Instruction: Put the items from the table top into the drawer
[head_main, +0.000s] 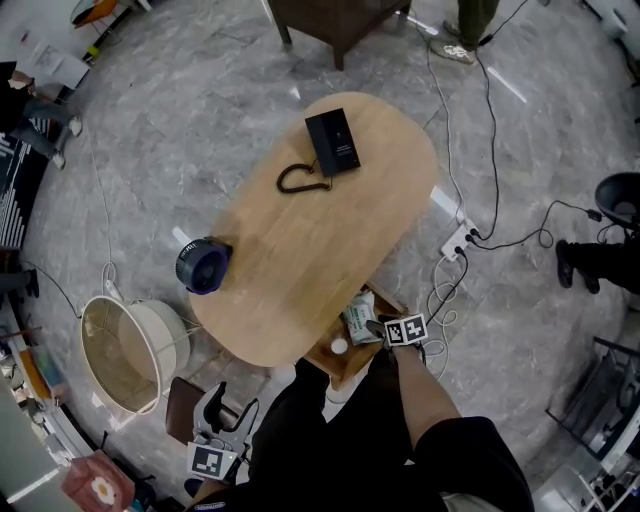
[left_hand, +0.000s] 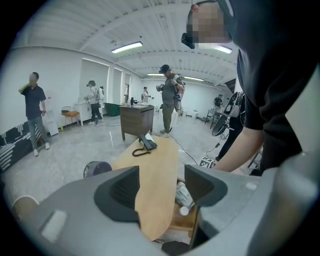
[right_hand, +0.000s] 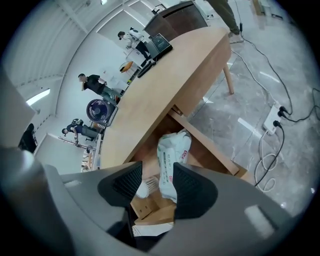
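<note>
The oval wooden tabletop carries a black telephone near its far end, its coiled cord trailing toward the middle. A dark blue fan sits at the left edge (on it or just beside, unclear).

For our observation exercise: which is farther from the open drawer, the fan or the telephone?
The black telephone, lying on the table's far end with its coiled cord. The round blue fan sits at the table's left edge, nearer the drawer.

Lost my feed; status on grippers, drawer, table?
Left gripper open, empty. Right gripper open, empty, over open drawer. Wipes pack inside. Phone on table, fan at its edge; path clear.
</note>
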